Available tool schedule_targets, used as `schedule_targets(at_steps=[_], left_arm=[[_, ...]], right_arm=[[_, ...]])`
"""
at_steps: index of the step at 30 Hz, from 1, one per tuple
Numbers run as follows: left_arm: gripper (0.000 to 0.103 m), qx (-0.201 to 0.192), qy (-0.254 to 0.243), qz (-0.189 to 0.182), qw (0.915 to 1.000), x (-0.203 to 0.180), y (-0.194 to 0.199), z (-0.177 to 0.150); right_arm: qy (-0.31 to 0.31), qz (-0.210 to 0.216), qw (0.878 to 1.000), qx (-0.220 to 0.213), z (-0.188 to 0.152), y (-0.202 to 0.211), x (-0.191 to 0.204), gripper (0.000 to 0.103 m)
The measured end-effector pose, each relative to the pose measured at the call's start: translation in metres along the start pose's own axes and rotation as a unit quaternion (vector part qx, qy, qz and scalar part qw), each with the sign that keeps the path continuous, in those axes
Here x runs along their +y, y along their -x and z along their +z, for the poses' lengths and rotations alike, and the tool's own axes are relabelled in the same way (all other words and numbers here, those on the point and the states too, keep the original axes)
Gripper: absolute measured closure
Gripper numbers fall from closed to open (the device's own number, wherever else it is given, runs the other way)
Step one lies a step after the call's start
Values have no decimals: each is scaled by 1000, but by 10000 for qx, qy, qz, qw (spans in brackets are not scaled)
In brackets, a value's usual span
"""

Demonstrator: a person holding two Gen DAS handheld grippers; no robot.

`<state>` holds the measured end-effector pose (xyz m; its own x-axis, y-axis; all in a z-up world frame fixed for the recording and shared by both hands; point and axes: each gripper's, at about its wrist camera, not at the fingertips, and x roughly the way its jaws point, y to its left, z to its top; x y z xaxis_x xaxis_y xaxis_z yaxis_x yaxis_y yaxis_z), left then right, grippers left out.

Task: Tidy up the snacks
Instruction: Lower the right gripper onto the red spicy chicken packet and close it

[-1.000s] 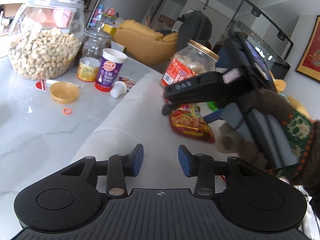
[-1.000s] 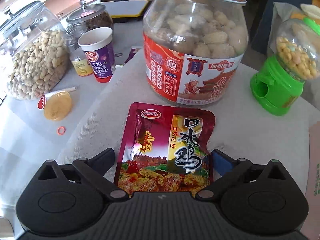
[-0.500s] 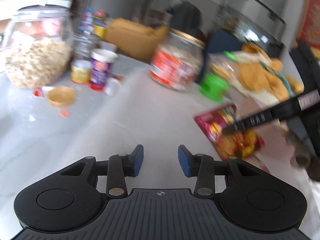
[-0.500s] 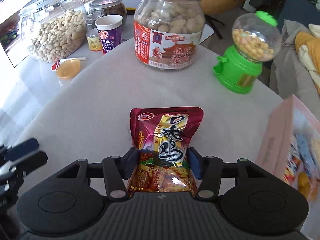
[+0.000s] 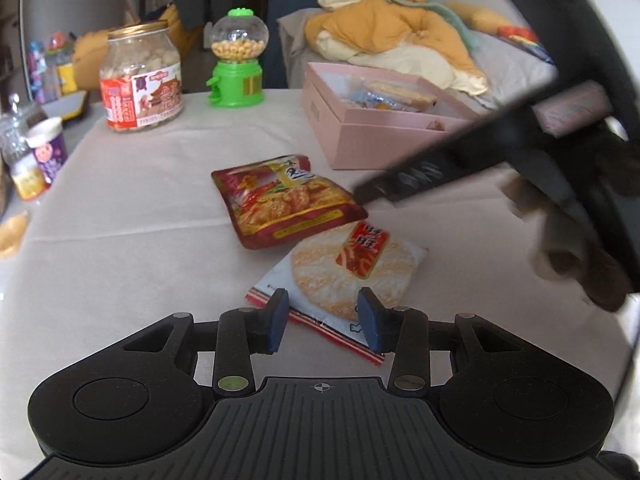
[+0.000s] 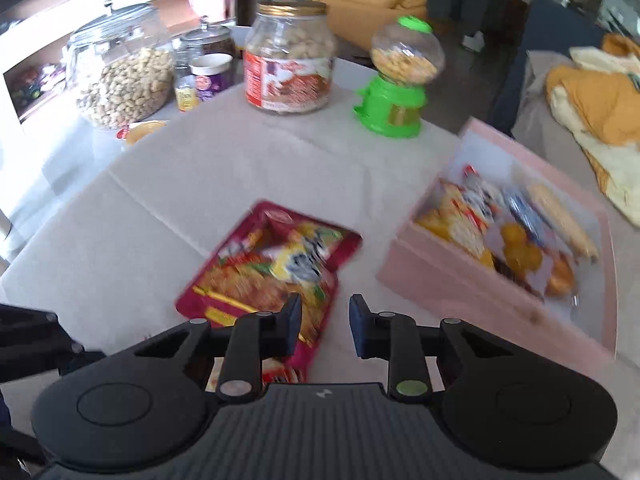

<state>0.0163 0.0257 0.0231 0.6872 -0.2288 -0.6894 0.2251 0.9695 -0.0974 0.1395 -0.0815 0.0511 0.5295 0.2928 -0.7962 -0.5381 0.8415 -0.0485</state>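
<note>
A red snack pouch lies slanted and blurred to the left of my right gripper. Its near edge runs behind the left finger, and cloth shows in most of the gap. The jaws are closing, and the right pad does not touch the pouch. In the left wrist view the right gripper has its tip at the red pouch's right edge. My left gripper is open and empty over the near end of a rice cracker packet that lies flat. A pink box of snacks stands open on the right.
At the back of the table stand a labelled nut jar, a green candy dispenser, a big peanut jar and a purple cup. A heap of yellow bedding lies behind the pink box.
The right gripper carried the red pouch from by the nut jar towards the pink box. Its jaws narrowed and the pouch swung out to the left. The left gripper swept right over the cracker packet.
</note>
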Motion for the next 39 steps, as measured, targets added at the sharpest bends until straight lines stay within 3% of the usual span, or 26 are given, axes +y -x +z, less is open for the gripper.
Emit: schedule_targets(at_steps=[3, 5, 6, 12, 14, 18, 23, 24, 27, 30, 34, 39], left_arm=[[58, 18, 7, 96, 10000, 2, -1, 1], [57, -7, 10, 180, 9998, -1, -1, 3], [57, -22, 13, 215, 9998, 0, -2, 3], [57, -77, 78, 496, 9987, 6, -2, 8], [58, -92, 152, 604, 9980, 14, 1, 8], [58, -202, 475, 905, 9946, 39, 13, 5], [59, -307, 903, 1346, 9863, 75, 33, -2], [59, -326, 947, 1415, 9849, 81, 38, -5], [61, -348, 1184, 1381, 9827, 95, 48, -12], [61, -298, 1340, 940, 9861, 96, 51, -15], [61, -249, 1109, 564, 9919, 76, 37, -15], [61, -158, 1110, 562, 9921, 70, 22, -21]], right_arm=[[-292, 389, 9988, -65, -27, 13, -16, 71], [-279, 599, 9976, -190, -44, 26, -22, 57], [-220, 654, 9973, -237, -52, 32, -22, 56], [-180, 922, 9954, -183, -80, 37, -14, 61], [-309, 1030, 9941, -157, -79, 27, -12, 72], [-438, 1167, 9916, -344, -58, 8, 7, 72], [-365, 1926, 9793, -504, -22, 0, 45, 71], [-264, 1906, 9799, -524, -18, 2, 53, 71], [52, 1720, 9833, -591, -16, 11, 65, 50], [31, 1315, 9883, -775, -16, 22, 60, 35], [-891, 671, 9928, -438, 8, -1, 33, 26], [-2366, 918, 9671, 173, 44, -58, 6, 25]])
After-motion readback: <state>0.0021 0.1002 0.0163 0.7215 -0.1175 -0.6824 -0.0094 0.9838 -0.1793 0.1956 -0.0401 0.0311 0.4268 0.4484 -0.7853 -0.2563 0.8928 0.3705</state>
